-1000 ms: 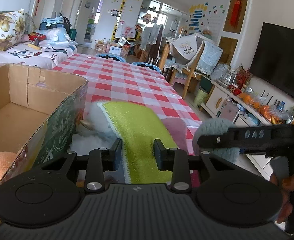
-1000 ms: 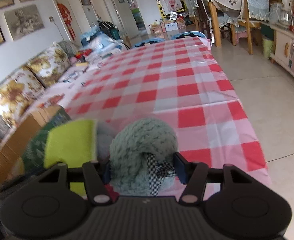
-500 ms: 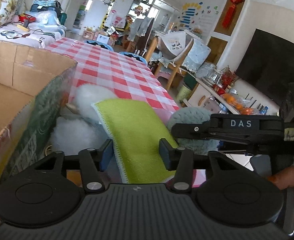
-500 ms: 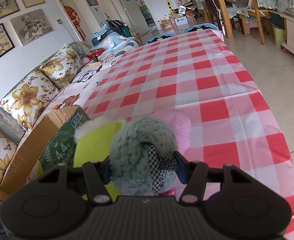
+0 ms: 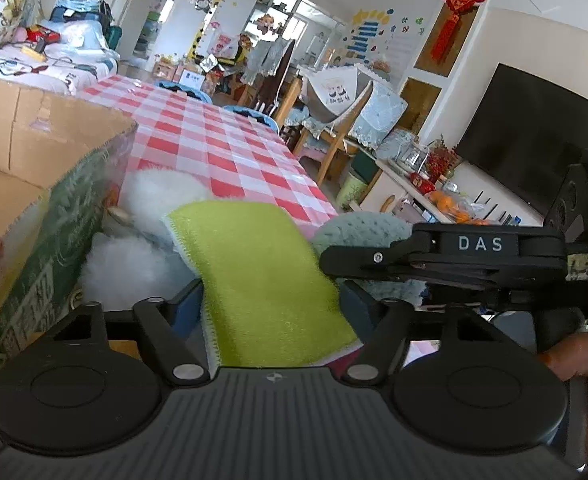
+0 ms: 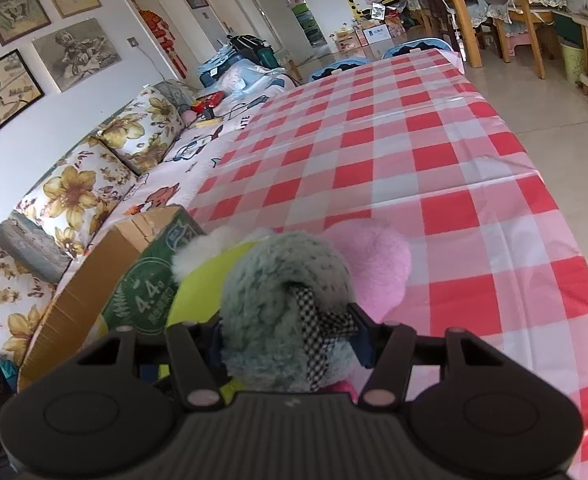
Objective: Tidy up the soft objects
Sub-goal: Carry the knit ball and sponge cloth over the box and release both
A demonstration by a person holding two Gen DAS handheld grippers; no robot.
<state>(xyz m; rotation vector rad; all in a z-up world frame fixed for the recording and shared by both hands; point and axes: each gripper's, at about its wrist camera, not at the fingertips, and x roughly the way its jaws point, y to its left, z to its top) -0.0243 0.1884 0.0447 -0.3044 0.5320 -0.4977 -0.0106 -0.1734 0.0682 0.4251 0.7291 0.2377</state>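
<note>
My left gripper is shut on a lime-green fuzzy cloth and holds it above the table, beside the open cardboard box. My right gripper is shut on a teal fluffy toy with a checkered patch; the toy also shows in the left wrist view, just right of the cloth. White fluffy toys lie against the box's side. A pink plush lies on the table behind the teal toy. The box shows in the right wrist view at the left.
The table has a red-and-white checkered cloth and its edge drops to a tiled floor on the right. A floral sofa stands left of the box. Chairs stand beyond the table's far end.
Both grippers have risen, each with its object held. The green cloth now lifts off the white toys. The pink plush has come into view behind the teal toy.
</note>
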